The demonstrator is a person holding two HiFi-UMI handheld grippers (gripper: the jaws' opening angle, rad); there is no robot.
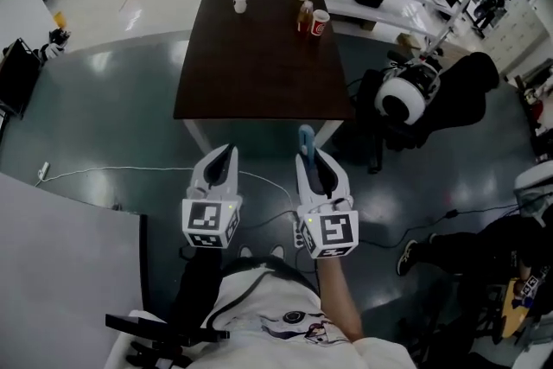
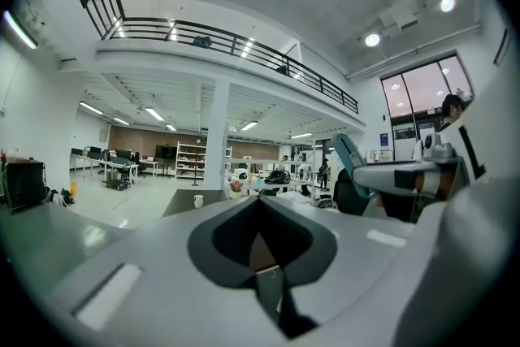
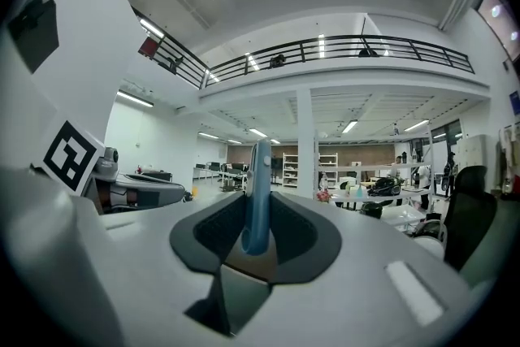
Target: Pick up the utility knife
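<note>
Blue utility knife (image 3: 258, 191) stands clamped upright in my right tongs (image 1: 308, 153), securely I judge; left tongs (image 1: 228, 153), at nine o'clock, closed and unneeded.

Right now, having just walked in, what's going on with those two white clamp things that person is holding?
A person holds a white two-jaw gripper in each hand, facing a dark brown rectangular table from a little way back. The right gripper is closed on a slim blue utility knife, which sticks out past its jaws, so the knife is already picked up and off any surface. The left gripper has its jaws together with nothing between them.
</note>
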